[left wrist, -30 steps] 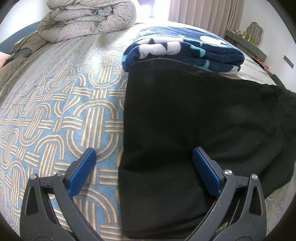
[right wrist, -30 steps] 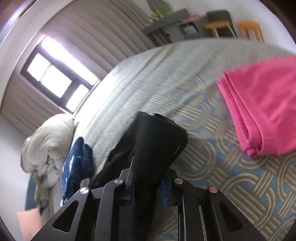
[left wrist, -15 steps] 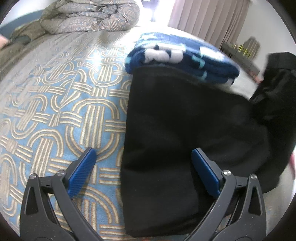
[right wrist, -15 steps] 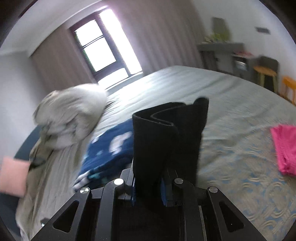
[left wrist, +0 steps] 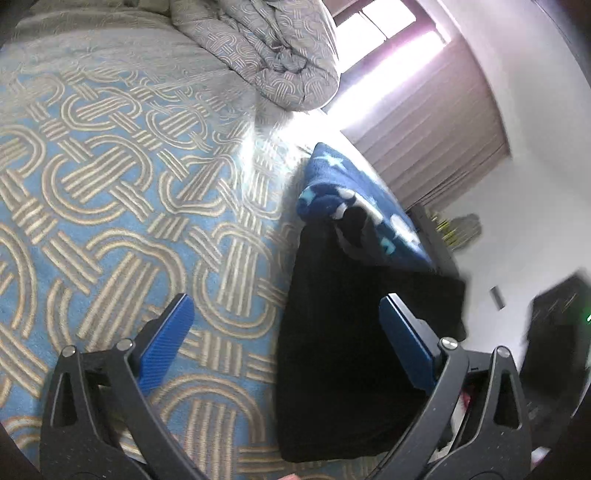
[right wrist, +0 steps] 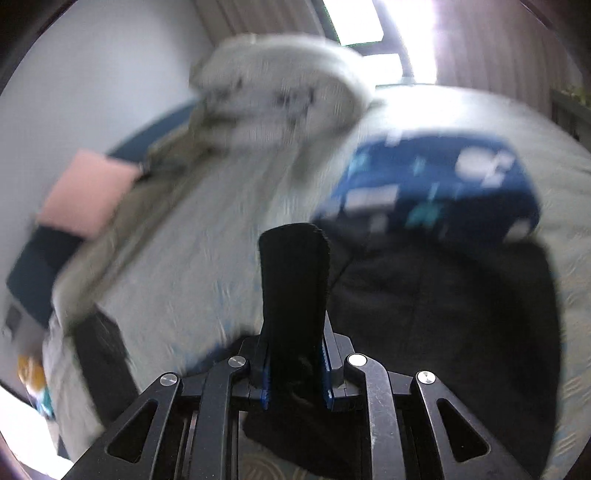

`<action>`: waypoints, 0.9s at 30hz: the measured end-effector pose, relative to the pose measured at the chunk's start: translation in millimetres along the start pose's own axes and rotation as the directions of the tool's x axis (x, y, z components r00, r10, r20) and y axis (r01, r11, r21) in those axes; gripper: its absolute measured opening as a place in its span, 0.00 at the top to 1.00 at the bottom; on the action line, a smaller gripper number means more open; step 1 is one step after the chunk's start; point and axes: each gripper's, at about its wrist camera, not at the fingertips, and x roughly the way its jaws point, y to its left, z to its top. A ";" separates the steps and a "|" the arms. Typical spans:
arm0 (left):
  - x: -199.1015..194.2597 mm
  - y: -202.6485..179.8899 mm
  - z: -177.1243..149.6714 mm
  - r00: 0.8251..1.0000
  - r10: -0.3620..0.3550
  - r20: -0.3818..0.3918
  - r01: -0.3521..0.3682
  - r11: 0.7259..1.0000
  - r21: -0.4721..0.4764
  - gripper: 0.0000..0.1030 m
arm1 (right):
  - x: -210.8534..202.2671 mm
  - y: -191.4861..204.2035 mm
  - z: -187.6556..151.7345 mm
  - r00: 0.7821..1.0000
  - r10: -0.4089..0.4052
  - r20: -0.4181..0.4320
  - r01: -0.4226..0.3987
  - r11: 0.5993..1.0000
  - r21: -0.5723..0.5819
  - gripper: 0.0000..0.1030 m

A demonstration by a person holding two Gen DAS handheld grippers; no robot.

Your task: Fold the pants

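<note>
My left tool (left wrist: 282,325) was spread wide, fingers well apart, gripping nothing; its left blue pad (left wrist: 166,345) hung over the bedspread (left wrist: 110,192) and the right one over the black pants (left wrist: 343,332). The pants lay on the bed in a flat dark slab, far end touching the folded navy blanket (left wrist: 351,199), which had white and light-blue shapes on it. A rumpled grey comforter (left wrist: 266,55) sat at the far end of the bed, near the bright window (left wrist: 373,22) and curtain (left wrist: 443,136).

My right tool (right wrist: 293,373) was clamped tight on a strip of the pants (right wrist: 295,291); the fabric stood up between the two pads and stuck out past the tips, with some more hanging below the grip. The rest of the pants (right wrist: 443,295) spread to the right of it on the bed, touching the navy blanket (right wrist: 436,188) behind. Right view was badly motion-blurred. A pink pillow (right wrist: 85,192) sat off to the left, and the comforter (right wrist: 280,85) was up top. Could not tell how many layers were pinched.
</note>
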 end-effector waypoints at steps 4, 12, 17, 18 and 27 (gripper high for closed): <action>-2.8 4.7 2.1 1.000 -0.017 0.019 0.018 1.000 -0.024 0.03 | 10.9 -11.6 -16.1 1.000 0.007 -0.028 -0.007 1.000 0.013 0.76; -22.7 22.0 18.4 0.996 -0.087 0.035 0.092 0.976 -0.197 0.03 | 7.6 23.7 -29.6 0.991 0.086 -0.102 -0.099 0.986 -0.132 0.42; -36.2 -3.9 38.2 0.999 -0.026 0.039 0.031 0.991 -0.127 0.03 | 5.9 13.9 -34.6 0.983 0.146 -0.111 -0.155 0.985 -0.075 0.41; -37.4 -16.6 41.5 0.999 -0.017 0.040 0.020 0.996 -0.088 0.03 | 4.4 10.1 -36.1 0.981 0.162 -0.109 -0.170 0.984 -0.061 0.42; -24.4 -127.3 23.9 0.994 0.082 0.067 -0.095 0.970 0.223 0.03 | -83.6 -70.7 -40.9 0.944 0.285 0.165 -0.317 0.922 0.224 0.55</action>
